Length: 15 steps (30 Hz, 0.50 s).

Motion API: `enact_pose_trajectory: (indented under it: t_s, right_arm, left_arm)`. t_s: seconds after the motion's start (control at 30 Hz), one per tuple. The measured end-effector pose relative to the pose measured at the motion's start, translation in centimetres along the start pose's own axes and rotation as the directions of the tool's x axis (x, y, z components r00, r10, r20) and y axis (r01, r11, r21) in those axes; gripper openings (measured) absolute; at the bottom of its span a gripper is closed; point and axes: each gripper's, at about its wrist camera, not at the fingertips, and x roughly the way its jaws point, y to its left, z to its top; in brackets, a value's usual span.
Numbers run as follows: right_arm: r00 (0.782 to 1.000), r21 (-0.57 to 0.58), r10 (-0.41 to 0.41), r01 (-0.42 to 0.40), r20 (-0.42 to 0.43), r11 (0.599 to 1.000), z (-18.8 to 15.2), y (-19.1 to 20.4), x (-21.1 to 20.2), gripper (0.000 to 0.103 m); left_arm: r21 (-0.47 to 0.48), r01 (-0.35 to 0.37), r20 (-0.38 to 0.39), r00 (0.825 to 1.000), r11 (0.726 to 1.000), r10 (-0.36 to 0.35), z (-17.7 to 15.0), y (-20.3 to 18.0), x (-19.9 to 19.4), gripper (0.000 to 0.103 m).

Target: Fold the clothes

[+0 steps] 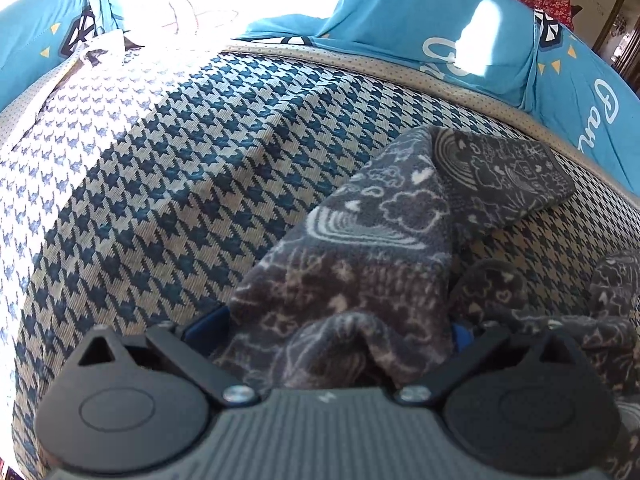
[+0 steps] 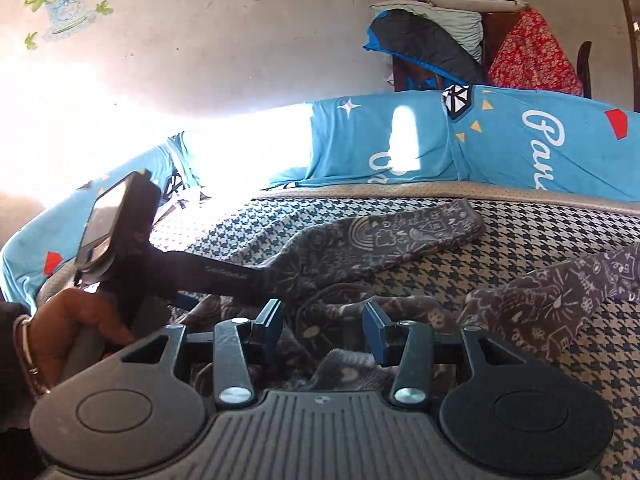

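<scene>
Grey fleece trousers (image 1: 380, 216) printed with white doodles lie crumpled on a blue-and-cream houndstooth bed cover (image 1: 180, 160). One leg (image 2: 400, 236) stretches toward the far edge, and the other leg (image 2: 560, 284) trails off to the right. My left gripper (image 1: 332, 320) has its jaws spread wide, and a bunch of the fleece humps up between them and hides the fingertips. In the right wrist view the left gripper (image 2: 256, 280) reaches into the cloth from the left, held by a hand (image 2: 72, 320). My right gripper (image 2: 324, 320) hovers over the crumpled waist part, open, pinching nothing.
A bright blue quilt (image 2: 500, 140) with white lettering is banked along the far side of the bed and round its left end (image 1: 36, 40). Behind it stands dark furniture draped with red flowered cloth (image 2: 532, 56) and pillows. Strong sunlight washes out the far left.
</scene>
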Motion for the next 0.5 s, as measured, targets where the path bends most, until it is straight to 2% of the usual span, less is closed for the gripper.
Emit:
enact_pose_trajectory:
  t_s: [0.1, 0.23, 0.27, 0.5]
  right_arm:
    - [1.0, 0.006, -0.028, 0.028, 0.004, 1.0, 0.9, -1.2, 1.5, 0.049]
    - [1.0, -0.033, -0.027, 0.027, -0.005, 0.999, 1.6, -1.7, 3.5, 0.068]
    - [1.0, -0.038, -0.021, 0.02, -0.02, 0.999, 1.6, -1.8, 4.2, 0.072]
    - [0.988, -0.063, 0.02, -0.03, -0.153, 0.998, 0.9, -2.2, 8.4, 0.08]
  left_arm:
    - [0.012, -0.001, -0.003, 1.0, 1.0, 0.001, 0.3, -0.3, 0.3, 0.103]
    - [0.019, 0.003, -0.01, 1.0, 1.0, -0.003, 0.6, -0.4, 0.7, 0.103]
    - [0.021, 0.005, -0.011, 1.0, 1.0, -0.004, 0.7, -0.5, 0.8, 0.103]
    - [0.036, 0.015, -0.025, 1.0, 0.999, -0.014, 1.4, -0.9, 1.7, 0.103]
